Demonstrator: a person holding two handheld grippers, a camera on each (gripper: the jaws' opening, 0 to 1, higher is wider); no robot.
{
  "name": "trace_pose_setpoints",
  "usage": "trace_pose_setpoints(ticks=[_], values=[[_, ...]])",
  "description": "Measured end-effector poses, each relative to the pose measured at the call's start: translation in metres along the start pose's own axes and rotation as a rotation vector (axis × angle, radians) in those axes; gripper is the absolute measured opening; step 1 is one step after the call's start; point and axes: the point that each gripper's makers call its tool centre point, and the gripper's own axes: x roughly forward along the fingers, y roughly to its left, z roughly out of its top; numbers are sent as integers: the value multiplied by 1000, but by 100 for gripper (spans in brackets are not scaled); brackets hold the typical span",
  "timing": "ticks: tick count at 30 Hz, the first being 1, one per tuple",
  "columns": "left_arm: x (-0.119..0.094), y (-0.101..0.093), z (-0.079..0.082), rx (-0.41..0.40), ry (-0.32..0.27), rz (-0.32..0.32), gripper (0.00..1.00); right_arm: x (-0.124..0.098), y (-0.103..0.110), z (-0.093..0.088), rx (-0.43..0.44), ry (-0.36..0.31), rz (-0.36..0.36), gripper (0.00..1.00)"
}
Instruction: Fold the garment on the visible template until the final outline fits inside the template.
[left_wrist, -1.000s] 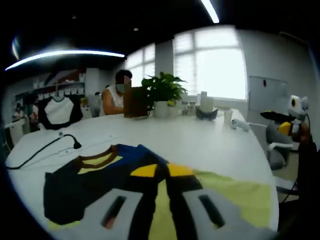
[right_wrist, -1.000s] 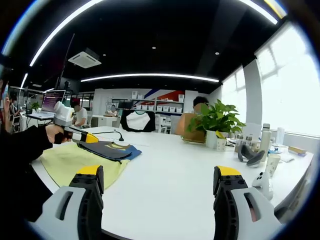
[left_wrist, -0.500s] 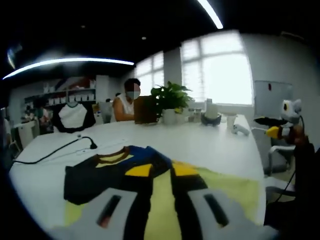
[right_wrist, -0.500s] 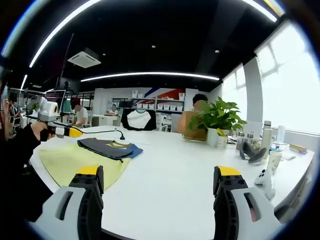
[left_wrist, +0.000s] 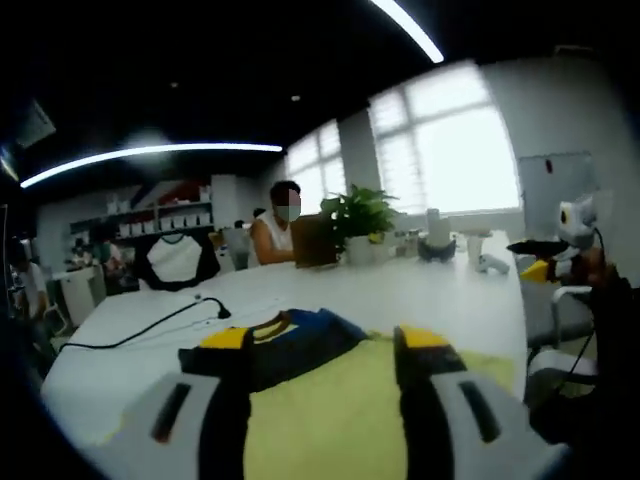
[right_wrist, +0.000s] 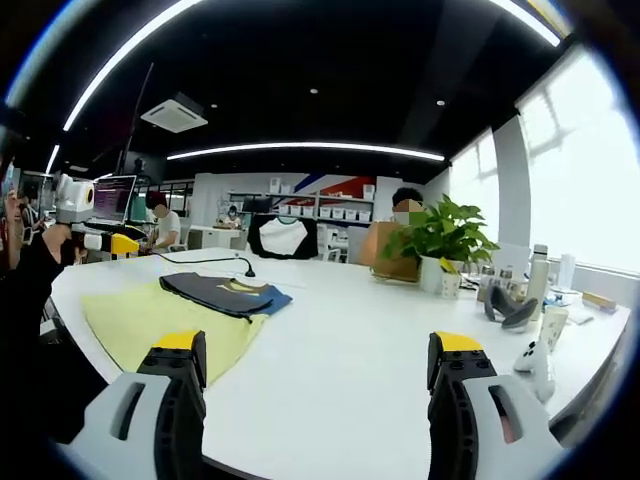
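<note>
While folded garment (left_wrist: 285, 338) lies just beyond left tool (left_wrist: 325, 345), jaws apart.

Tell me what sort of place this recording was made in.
Most likely an open-plan office or lab. A long white table holds a potted plant and a dark folded garment on a yellow template; a person sits at the far side, and shelves line the back wall.

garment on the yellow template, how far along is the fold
Done: the dark folded garment lies on the yellow template, looking inside its outline. In hand: nothing; the left gripper and right gripper are open and empty. Left: perhaps only checking the fit.
</note>
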Motion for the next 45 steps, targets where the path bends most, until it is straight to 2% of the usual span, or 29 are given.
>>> trace_pose_setpoints(ticks=[2, 9, 12, 15, 18, 20, 24, 28, 30, 33, 35, 36, 39, 42, 43, 45], values=[[-7, 3, 0, -4, 3, 12, 68, 0, 2, 0, -4, 2, 3, 95], [-42, 21, 6, -15, -24, 95, 90, 0, 6, 0, -7, -1, 5, 98], [-54, 28, 4, -10, -9, 131, 99, 0, 10, -2, -8, 2, 19, 99], [-65, 32, 4, 9, -3, 161, 100, -1, 14, -1, -14, -1, 33, 99], [-77, 32, 1, 10, -6, 157, 100, -1, 17, 1, -11, -13, 42, 99], [-86, 32, -4, -13, -5, 147, 100, 0, 22, 1, -13, -17, 63, 99], [-104, 37, -22, -37, 36, 144, 100, 6, 35, -3, -36, -2, 97, 99], [-113, 54, -31, -44, 65, 159, 99, 11, 49, -5, -43, 10, 131, 99], [-118, 60, -38, -31, 93, 148, 98, 13, 52, -4, -52, 8, 139, 99], [-123, 72, -47, -47, 116, 156, 96, 18, 54, -4, -53, 13, 143, 99], [-125, 82, -57, -72, 153, 186, 99, 21, 56, -5, -58, 20, 150, 99], [-123, 85, -60, -75, 169, 181, 99, 22, 57, -6, -63, 25, 156, 99], [-123, 84, -63, -94, 176, 131, 98, 25, 61, -10, -65, 50, 168, 99], [-119, 83, -74, -88, 218, 126, 96, 27, 67, -15, -86, 83, 189, 99], [-119, 80, -81, -79, 246, 113, 95, 26, 68, -16, -89, 86, 192, 99], [-117, 74, -89, -89, 266, 91, 92, 28, 68, -18, -89, 94, 193, 99]])
